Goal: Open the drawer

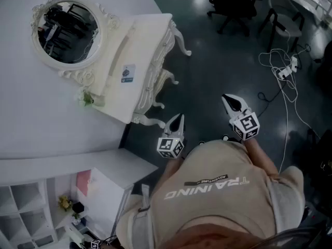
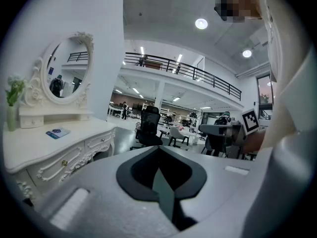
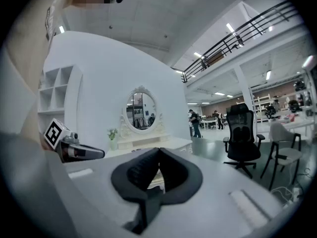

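Note:
A white ornate dressing table (image 1: 136, 45) with an oval mirror (image 1: 66, 32) stands against the wall, up and left of me. Its carved drawer fronts (image 2: 59, 163) with small brass knobs show at the lower left of the left gripper view, well away from the jaws. My left gripper (image 1: 177, 119) is shut and empty, hanging in the air just beyond the table's near leg. My right gripper (image 1: 231, 102) is further right over the dark floor, also shut on nothing. In the right gripper view the table (image 3: 148, 144) sits straight behind the shut jaws, with the left gripper (image 3: 74, 151) at the left.
A small vase with a plant (image 1: 85, 98) and a blue card (image 1: 128, 72) lie on the table top. A white cabinet (image 1: 111, 188) and shelf unit (image 1: 28, 211) stand at my near left. Black office chairs (image 1: 233, 1) and floor cables with a power strip (image 1: 285, 71) lie to the right.

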A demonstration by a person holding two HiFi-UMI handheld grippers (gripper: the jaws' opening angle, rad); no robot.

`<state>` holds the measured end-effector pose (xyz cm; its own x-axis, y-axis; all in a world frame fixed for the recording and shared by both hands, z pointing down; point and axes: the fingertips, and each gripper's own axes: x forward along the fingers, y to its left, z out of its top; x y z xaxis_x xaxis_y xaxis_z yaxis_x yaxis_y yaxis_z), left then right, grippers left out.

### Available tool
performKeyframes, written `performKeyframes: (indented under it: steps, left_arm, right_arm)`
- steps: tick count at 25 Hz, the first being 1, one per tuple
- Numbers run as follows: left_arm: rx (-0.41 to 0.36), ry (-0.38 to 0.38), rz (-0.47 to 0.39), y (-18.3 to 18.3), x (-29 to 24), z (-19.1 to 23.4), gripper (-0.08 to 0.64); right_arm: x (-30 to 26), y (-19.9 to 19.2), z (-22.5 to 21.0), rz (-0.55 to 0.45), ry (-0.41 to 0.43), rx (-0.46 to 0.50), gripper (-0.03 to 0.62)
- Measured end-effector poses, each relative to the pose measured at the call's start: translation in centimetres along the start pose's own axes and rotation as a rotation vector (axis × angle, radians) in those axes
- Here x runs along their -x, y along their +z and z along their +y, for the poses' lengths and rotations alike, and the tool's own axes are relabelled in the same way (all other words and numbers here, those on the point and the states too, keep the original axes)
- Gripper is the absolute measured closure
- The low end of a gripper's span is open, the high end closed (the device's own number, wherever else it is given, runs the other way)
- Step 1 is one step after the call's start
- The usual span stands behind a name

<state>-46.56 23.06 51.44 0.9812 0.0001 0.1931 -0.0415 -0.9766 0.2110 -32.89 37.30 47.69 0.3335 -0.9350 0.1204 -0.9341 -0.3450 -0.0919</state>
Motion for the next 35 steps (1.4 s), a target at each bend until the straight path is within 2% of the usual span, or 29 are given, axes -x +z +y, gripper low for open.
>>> performKeyframes:
  steps: [5,10,14,18,22,25,28,32,35]
  left_arm:
    - [-0.006,-0.034,0.048,-0.5,2.8,2.9,0.552]
    - [-0.011,-0.093,0.045,-0.4,3.0,5.2,0.552]
    - [-0.004,-0.128,0.051,-1.3,3.1,6.3,0.552]
    - [0.028,-0.134,0.063,-2.8,2.3,7.2,0.552]
    - [0.090,-0.116,0.084,-4.4,1.2,7.9,0.552]
    - [0.093,-0.110,0.104,-4.2,-1.2,8.4,0.552]
    - [0.070,-0.100,0.112,-2.1,-4.5,8.7,0.552]
    - [0.027,-0.091,0.108,1.3,-9.9,9.3,0.552]
    - [0.010,-0.041,0.113,2.5,-13.9,10.1,0.552]
  right_arm:
    - [-0.7,-0.7,3.8,0.033,-0.007,0.012,0.597]
    - [-1.5,-1.5,5.9,0.041,-0.060,-0.021,0.597]
    - [-1.3,-1.2,6.8,0.044,-0.110,0.007,0.597]
    - [-1.7,-2.0,6.8,0.090,-0.130,0.012,0.597]
    - [-2.9,-3.3,6.5,0.150,-0.101,0.008,0.597]
    - [-5.2,-3.1,4.8,0.153,-0.064,0.013,0.597]
    - [-8.1,-2.6,1.9,0.137,-0.032,-0.003,0.598]
    - [-12.0,-2.5,-3.5,0.144,-0.016,-0.045,0.597]
    - [-13.4,-3.4,-7.7,0.161,0.008,-0.067,0.597]
